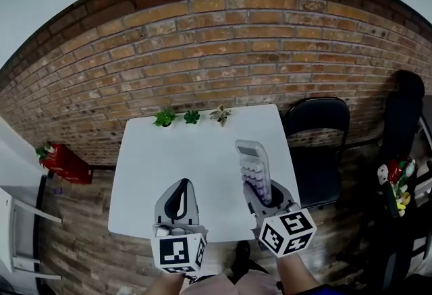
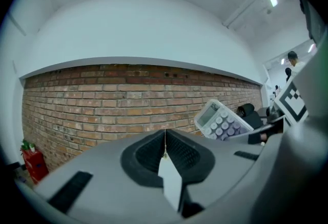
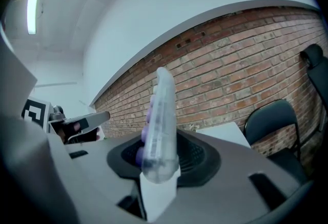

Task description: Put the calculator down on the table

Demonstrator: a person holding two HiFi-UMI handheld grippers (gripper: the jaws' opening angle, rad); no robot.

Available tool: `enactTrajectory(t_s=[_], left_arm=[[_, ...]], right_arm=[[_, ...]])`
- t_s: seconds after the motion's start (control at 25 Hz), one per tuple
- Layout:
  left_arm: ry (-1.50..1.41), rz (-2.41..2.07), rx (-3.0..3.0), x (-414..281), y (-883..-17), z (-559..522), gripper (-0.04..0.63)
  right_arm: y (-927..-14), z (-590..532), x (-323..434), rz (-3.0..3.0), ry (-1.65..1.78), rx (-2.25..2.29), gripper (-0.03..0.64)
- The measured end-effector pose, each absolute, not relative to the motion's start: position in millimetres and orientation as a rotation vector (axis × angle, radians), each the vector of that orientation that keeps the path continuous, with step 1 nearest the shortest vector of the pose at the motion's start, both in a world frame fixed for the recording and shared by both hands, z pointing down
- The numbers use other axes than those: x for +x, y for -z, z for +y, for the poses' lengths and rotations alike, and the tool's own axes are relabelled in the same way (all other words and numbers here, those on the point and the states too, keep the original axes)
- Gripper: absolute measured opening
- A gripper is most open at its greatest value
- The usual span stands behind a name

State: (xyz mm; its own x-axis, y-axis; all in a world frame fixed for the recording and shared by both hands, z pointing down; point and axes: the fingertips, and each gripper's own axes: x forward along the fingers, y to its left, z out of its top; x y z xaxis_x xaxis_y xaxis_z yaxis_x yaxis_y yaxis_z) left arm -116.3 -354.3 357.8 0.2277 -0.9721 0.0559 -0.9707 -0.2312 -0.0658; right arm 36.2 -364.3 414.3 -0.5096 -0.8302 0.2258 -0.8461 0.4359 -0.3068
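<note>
A white calculator [image 1: 254, 168] with pale purple keys is clamped in my right gripper [image 1: 260, 191] and sticks out forward over the right part of the white table [image 1: 169, 158]. In the right gripper view the calculator [image 3: 160, 120] shows edge-on, rising from between the jaws, keys facing left. My left gripper [image 1: 179, 196] hovers over the table's near edge with its jaws pressed together and nothing between them. From the left gripper view the calculator [image 2: 221, 120] appears to the right, in front of the brick wall.
Three small potted plants [image 1: 192, 116] line the table's far edge against the brick wall. A black chair [image 1: 317, 145] stands right of the table. A red box [image 1: 64, 162] with a plant sits on the floor to the left.
</note>
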Motion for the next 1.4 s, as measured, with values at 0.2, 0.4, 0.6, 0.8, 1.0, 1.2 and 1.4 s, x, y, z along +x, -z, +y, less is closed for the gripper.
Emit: enactTrajectory(t_s=[0.2, 0.4, 0.6, 0.8, 1.0, 1.2, 1.4], left_arm=[[0.115, 1.949, -2.397, -110.2, -341.0, -395.2, 0.015], [0.115, 1.991, -2.380, -119.1, -343.3, -422.2, 0.015], [0.134, 2.004, -2.385, -134.4, -351.9, -445.6, 0.015], [0.150, 1.986, -2.429, -146.2, -362.6, -466.2, 0.015], [0.198, 1.986, -2.480, -156.5, -382.7, -480.7, 0.014], [0.233, 1.987, -2.525, -162.1, -401.1, -489.3, 0.014], [0.272, 1.982, -2.567, -160.9, -420.3, -495.3, 0.014]], right_arm=[[-399.6, -416.2, 42.5, -2.664, -0.569, 1.513, 0.133], [-396.7, -448.6, 36.4, -2.664, -0.552, 1.483, 0.133], [-411.9, -470.4, 23.8, -2.614, -0.568, 1.467, 0.133], [-436.2, -484.1, 14.5, -2.541, -0.632, 1.478, 0.133], [-469.0, -492.7, 6.8, -2.456, -0.703, 1.483, 0.133], [-503.0, -491.9, 2.5, -2.375, -0.778, 1.479, 0.133], [-535.3, -489.9, 2.6, -2.308, -0.855, 1.483, 0.133]])
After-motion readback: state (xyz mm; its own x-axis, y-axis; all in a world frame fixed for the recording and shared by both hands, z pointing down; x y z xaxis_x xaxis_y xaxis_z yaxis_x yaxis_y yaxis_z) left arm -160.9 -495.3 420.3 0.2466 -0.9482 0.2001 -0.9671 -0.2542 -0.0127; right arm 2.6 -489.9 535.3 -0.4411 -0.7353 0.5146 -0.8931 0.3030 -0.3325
